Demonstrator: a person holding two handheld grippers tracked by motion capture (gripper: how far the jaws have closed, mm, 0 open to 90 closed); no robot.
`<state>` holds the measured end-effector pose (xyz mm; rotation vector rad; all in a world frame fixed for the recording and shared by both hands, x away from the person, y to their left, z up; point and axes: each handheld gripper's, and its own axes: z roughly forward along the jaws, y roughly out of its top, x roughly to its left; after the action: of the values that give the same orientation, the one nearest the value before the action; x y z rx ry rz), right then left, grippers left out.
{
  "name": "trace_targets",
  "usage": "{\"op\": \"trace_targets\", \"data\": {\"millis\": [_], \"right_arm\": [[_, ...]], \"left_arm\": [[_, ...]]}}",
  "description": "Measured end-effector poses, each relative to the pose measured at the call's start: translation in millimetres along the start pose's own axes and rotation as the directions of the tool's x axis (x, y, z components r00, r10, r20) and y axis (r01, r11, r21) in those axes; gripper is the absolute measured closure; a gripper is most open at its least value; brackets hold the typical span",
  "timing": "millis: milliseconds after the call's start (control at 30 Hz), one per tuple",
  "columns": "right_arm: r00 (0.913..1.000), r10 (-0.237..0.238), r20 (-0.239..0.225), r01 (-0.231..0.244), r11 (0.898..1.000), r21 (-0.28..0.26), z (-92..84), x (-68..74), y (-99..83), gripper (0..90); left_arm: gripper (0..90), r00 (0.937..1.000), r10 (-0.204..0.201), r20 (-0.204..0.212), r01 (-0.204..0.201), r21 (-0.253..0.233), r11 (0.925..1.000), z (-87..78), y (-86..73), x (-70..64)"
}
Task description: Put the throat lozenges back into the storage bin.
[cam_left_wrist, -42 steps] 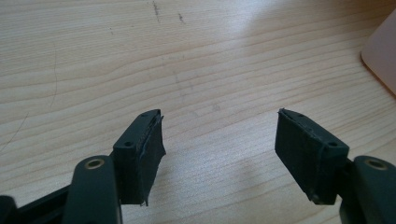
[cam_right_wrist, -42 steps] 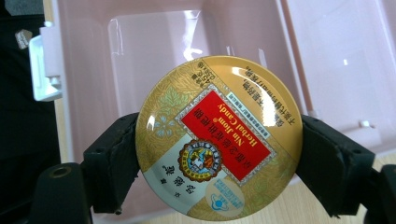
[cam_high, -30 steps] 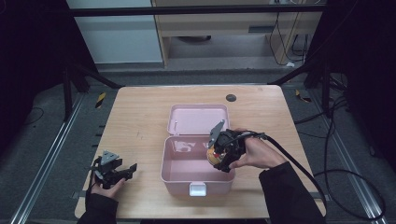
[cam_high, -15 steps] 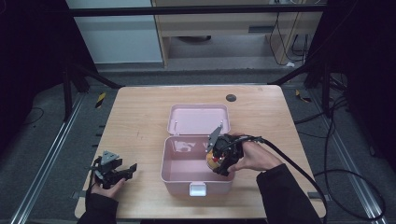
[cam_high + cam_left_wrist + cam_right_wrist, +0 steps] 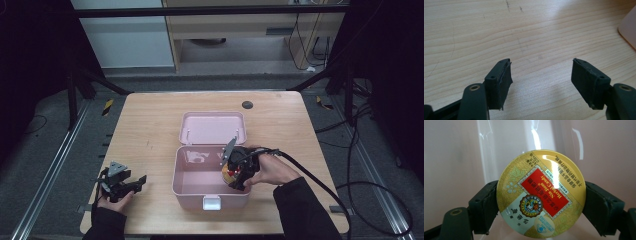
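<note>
A round gold candy tin with a red label is clamped by its rim between the two black jaws of my right gripper. In the high view that right gripper holds the tin inside the open pink box, near its right wall. My left gripper rests on the table's front left corner, jaws apart. In the left gripper view my left gripper stands open over bare wood with nothing between the pads.
The box's lid lies folded back flat behind it. A white latch sticks out at the box's front. A dark round spot sits near the table's far edge. A black cable trails right from the right gripper.
My right gripper has sunk with the tin deeper into the pink box. The left gripper has kept still.
</note>
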<state>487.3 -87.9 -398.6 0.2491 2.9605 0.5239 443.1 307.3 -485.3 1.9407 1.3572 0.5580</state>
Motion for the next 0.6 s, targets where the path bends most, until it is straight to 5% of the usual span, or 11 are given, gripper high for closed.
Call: {"op": "trace_targets", "data": {"millis": [600], "right_arm": [[0.9997, 0.011, -0.021, -0.011, 1.000, 0.020, 1.2, 1.6, -0.8, 19.8]], "left_arm": [[31.7, 1.0000, 0.000, -0.001, 0.000, 0.002, 1.0000, 0.2, -0.1, 0.1]]}}
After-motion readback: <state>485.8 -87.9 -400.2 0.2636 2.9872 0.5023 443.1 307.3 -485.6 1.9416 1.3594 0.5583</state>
